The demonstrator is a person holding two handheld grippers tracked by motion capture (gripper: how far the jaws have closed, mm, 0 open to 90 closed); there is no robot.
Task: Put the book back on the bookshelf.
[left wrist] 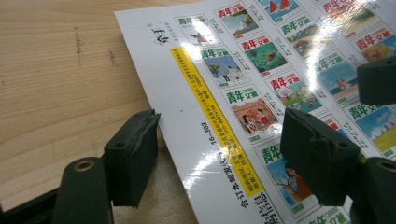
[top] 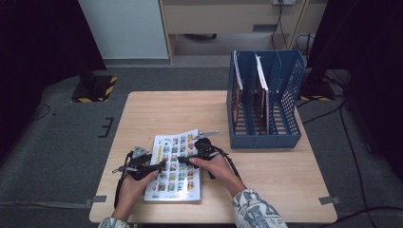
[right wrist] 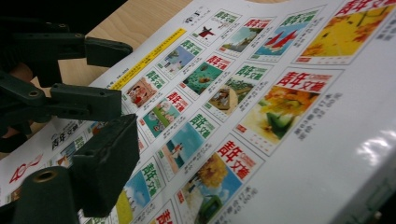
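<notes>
The magazine (top: 175, 164) lies flat on the table (top: 266, 166), its glossy back cover of small pictures facing up, and both of my grippers are at it. My left gripper (top: 159, 166) stands open across its left edge: one jaw is on the bare wood just beside the edge, the other over the printed cover, neither pressing. My right gripper (top: 183, 160) is over the cover's middle, jaws apart with nothing clamped; its tips almost meet my left ones. Far beyond my right jaws stands the blue file rack (top: 264, 102) with some books inside.
</notes>
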